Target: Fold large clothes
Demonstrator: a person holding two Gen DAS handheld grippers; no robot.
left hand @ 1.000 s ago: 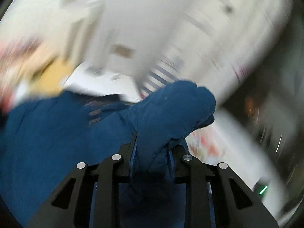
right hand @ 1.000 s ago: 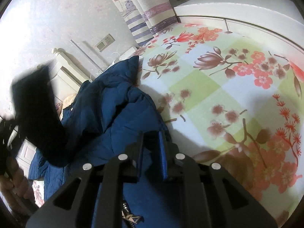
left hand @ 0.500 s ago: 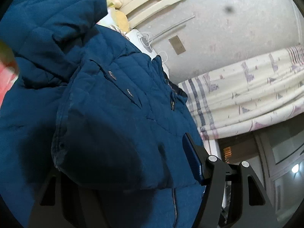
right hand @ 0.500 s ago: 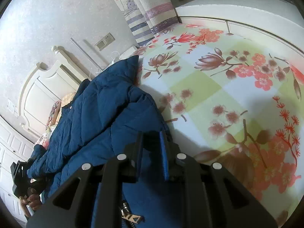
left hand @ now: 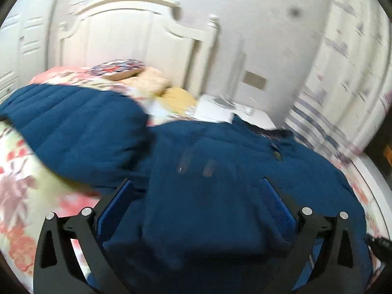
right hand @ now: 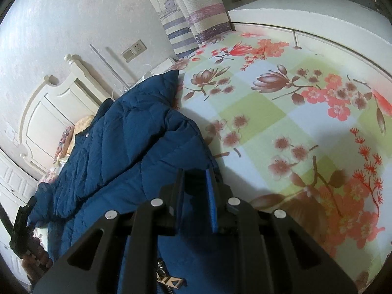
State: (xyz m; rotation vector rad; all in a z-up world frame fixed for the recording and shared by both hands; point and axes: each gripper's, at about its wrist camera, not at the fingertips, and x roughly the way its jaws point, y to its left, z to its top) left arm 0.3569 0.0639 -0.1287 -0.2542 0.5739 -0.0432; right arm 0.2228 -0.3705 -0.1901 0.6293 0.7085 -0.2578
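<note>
A dark blue quilted jacket (left hand: 245,152) lies on a floral bed sheet (left hand: 22,171), one sleeve (left hand: 73,127) stretched out to the left. My left gripper (left hand: 196,183) is low over it and its jaws are opening wide. A fold of jacket lies loose between them, and the pads do not press on it. In the right wrist view the jacket (right hand: 127,134) runs up the left side, and my right gripper (right hand: 194,172) is shut on its near edge. The left gripper (right hand: 22,223) and the hand holding it show small at the far left edge.
A white headboard (left hand: 127,36) and pillows (left hand: 149,80) stand beyond the jacket, with a white bedside table (left hand: 215,110) and a striped curtain (left hand: 343,73) to the right. Bare floral sheet (right hand: 281,112) spreads right of the jacket up to a white ledge (right hand: 306,17).
The left gripper went from shut on a bunch of jacket to wide open, and swung round to face the headboard. The right gripper has kept still, shut on the jacket.
</note>
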